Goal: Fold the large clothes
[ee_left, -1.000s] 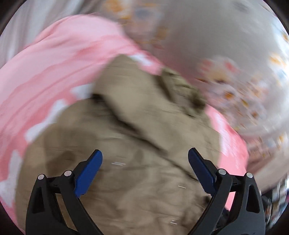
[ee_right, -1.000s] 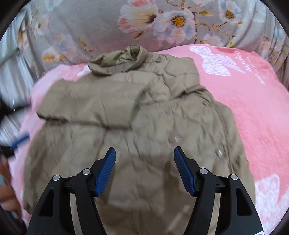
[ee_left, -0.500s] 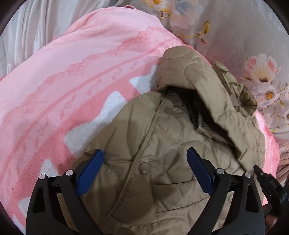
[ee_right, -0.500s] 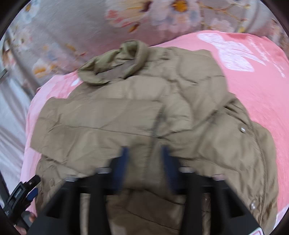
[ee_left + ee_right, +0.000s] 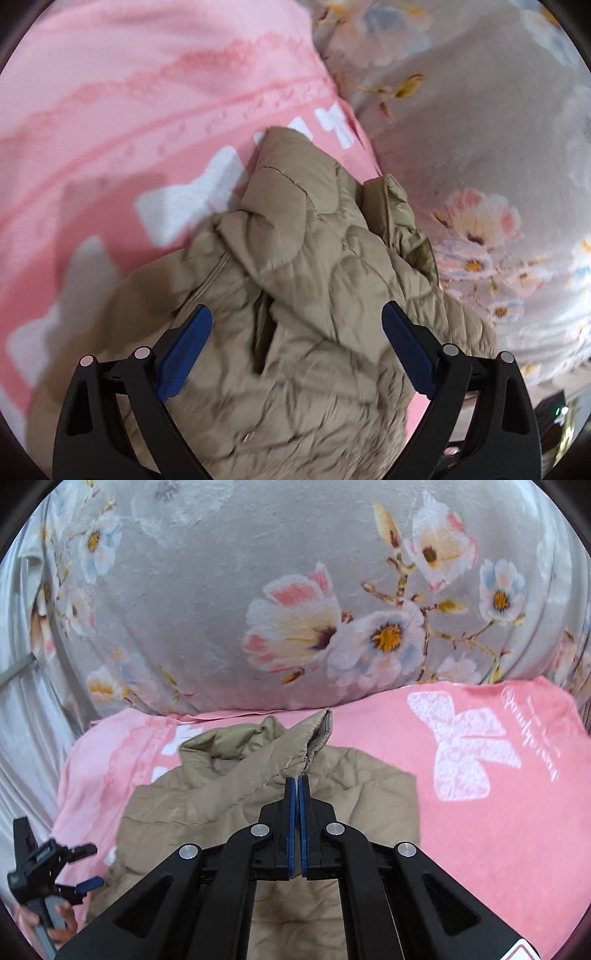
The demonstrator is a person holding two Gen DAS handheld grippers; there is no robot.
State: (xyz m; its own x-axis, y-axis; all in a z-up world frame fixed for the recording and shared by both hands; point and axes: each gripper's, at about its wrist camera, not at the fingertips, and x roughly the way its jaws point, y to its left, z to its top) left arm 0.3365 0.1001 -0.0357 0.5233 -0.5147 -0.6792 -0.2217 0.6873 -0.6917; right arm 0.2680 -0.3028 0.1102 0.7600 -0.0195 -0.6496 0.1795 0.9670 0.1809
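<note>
Soft cloth and hard plastic

The tan jacket (image 5: 314, 295) is puffy, crinkly, matt cloth. The pink blanket (image 5: 498, 812) looks fuzzy. The right gripper (image 5: 298, 786) is smooth black plastic.

The jacket (image 5: 314, 332) was a flat khaki tan all over, its quilted shell stitched in wavy, scalloped lines; the lifted cuff (image 5: 319, 734) showed a paler greyish lining. Under the jacket lay a blanket (image 5: 517, 830) of coral pink, printed with white bow shapes, a line of white script and darker pink lacy bands. Beyond the jacket, the quilt (image 5: 221, 609) was soft grey, scattered with large flowers in white, cream, pink and pale blue with yellow centres, on brown twigs. Both tongs, left (image 5: 297, 347) and right (image 5: 297, 790), were black with royal-blue pads and silver rivets.
</note>
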